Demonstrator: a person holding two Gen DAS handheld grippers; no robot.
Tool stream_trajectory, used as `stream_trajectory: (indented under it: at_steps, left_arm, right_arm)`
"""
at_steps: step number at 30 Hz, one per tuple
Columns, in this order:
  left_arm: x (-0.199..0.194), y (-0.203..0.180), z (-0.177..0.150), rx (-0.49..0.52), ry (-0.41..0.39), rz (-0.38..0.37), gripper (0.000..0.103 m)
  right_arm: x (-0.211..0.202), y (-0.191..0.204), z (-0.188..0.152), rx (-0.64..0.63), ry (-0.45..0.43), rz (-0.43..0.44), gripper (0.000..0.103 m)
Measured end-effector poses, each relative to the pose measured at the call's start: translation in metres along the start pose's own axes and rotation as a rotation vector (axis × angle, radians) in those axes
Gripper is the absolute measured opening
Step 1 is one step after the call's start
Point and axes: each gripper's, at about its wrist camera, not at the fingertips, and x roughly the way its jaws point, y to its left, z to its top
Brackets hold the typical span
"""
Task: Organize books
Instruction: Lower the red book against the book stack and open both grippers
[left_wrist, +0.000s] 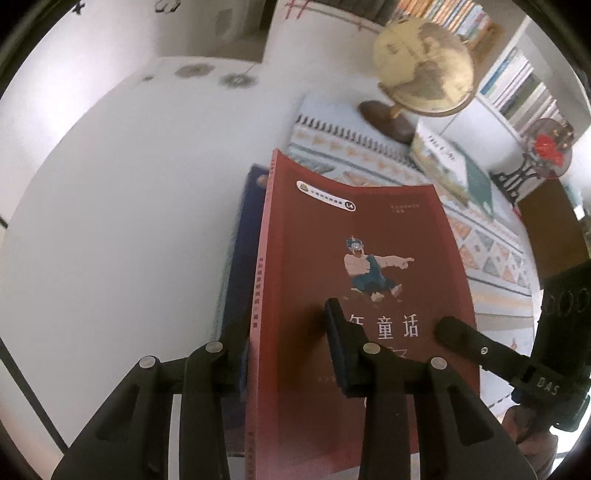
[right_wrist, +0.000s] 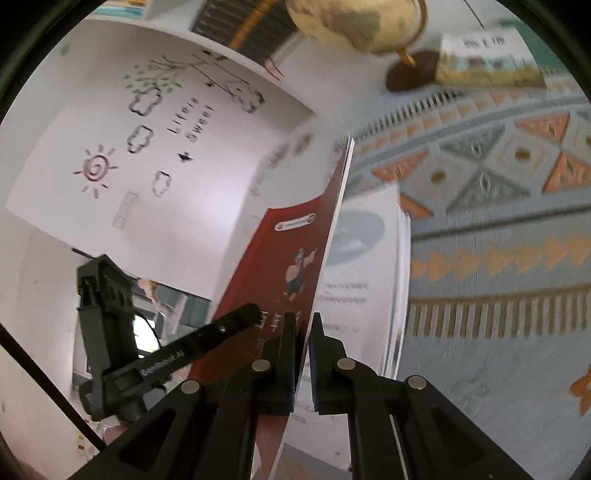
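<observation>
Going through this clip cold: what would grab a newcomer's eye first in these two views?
The red book with a cartoon figure on its cover fills the middle, clamped with a blue book by the left gripper, while the right gripper pinches the cover's edge. Beyond it, a tan globe on a dark base stands on the patterned cloth.

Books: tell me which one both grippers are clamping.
The red book with the cartoon figure: the left gripper and right gripper both pinch it. The dark blue book sits behind it; the pale book lies by the globe.
</observation>
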Motion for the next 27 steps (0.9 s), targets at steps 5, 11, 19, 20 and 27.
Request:
stream_trajectory:
  at_steps: [5,11,19,20,27]
  left_arm:
    - [0.005,0.008,-0.008,0.01,0.019,0.02,0.036]
    - [0.006,0.014,-0.008,0.037,0.03,0.074,0.038]
    - [-0.003,0.019,0.0,0.008,-0.006,0.115,0.04]
    - [-0.004,0.017,0.001,0.017,-0.011,0.12,0.04]
    - [-0.002,0.0,0.011,0.06,-0.022,0.136,0.04]
  right_arm:
    - [0.017,-0.014,-0.01,0.048,0.01,-0.027,0.006]
    - [0.019,-0.018,-0.009,0.079,0.003,-0.037,0.007]
    - [0.014,-0.024,-0.012,0.164,-0.008,-0.02,0.01]
    - [0.012,-0.027,-0.011,0.181,-0.008,-0.013,0.01]
    - [-0.022,-0.038,0.0,0.137,-0.09,-0.071,0.022]
